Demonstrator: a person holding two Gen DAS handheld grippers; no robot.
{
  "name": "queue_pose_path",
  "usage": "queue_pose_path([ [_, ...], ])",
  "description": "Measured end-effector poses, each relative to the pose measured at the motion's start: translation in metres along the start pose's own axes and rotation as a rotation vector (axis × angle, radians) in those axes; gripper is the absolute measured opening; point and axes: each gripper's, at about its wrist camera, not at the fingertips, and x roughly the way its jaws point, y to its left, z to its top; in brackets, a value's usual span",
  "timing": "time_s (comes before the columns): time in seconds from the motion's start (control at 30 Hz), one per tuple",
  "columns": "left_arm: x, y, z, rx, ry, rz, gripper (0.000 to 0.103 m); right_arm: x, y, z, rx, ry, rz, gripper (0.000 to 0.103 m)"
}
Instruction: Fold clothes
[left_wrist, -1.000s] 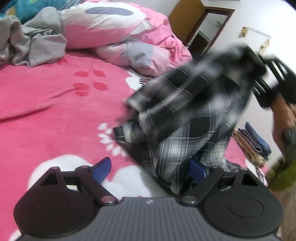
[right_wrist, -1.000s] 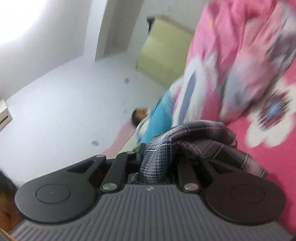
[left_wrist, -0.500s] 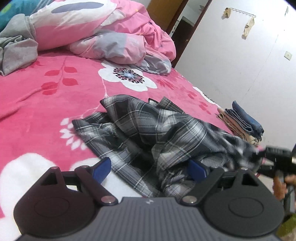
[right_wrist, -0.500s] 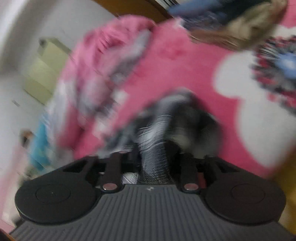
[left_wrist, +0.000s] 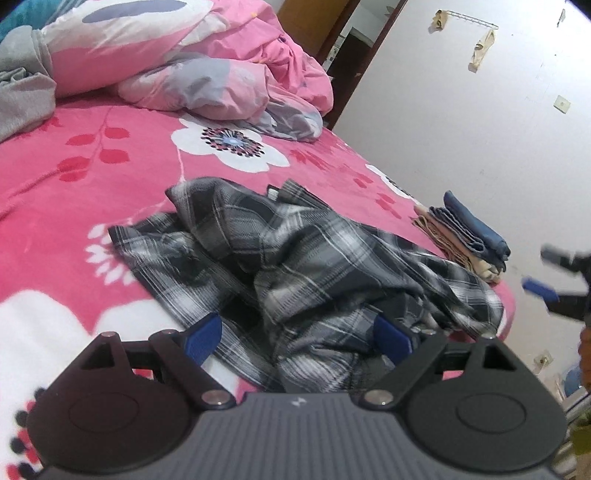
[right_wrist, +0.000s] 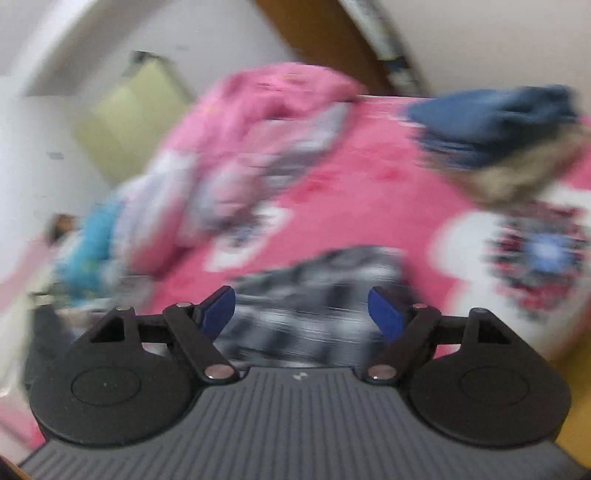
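A black-and-white plaid shirt (left_wrist: 295, 258) lies crumpled on the pink flowered bed (left_wrist: 92, 177). My left gripper (left_wrist: 297, 334) hovers open just over the shirt's near edge, its blue pads (left_wrist: 203, 334) spread wide with loose cloth between them. In the left wrist view my right gripper (left_wrist: 543, 271) shows blurred at the far right, past the bed's edge, jaws apart. The right wrist view is motion-blurred: my right gripper (right_wrist: 301, 310) is open, with the plaid shirt (right_wrist: 314, 291) lying on the bed just ahead of its pads.
A stack of folded clothes (left_wrist: 465, 236), blue over beige, sits at the bed's right edge. Pink and grey bedding (left_wrist: 207, 70) is heaped at the head, with a grey garment (left_wrist: 22, 96) at far left. A white wall (left_wrist: 461, 110) and a dark doorway stand beyond.
The right gripper swung the shirt down onto the bed, let go of it and opened, pulling back past the bed's edge. The shirt now lies still. The left gripper stayed open.
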Motion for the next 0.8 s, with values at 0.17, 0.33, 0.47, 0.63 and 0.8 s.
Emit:
queue_pose_path([
  [0.17,-0.015,0.01,-0.006,-0.023,-0.016,0.016,0.09,0.07,0.069,-0.021,-0.145,0.149,0.211,0.079],
  [0.33,-0.029,0.033,-0.011,-0.084,-0.028,0.058,0.09,0.126,0.139,-0.054,-0.407,0.242,0.219,0.079],
  [0.47,-0.037,0.053,-0.013,-0.146,-0.039,0.089,0.09,0.152,0.186,-0.075,-0.599,0.26,0.207,0.079],
  [0.63,-0.035,0.064,-0.011,-0.19,-0.043,0.087,0.09,0.177,0.207,-0.112,-0.822,0.345,0.123,0.081],
  [0.8,-0.026,0.061,-0.008,-0.182,-0.034,0.075,0.09,0.171,0.198,-0.101,-0.776,0.315,0.105,0.035],
])
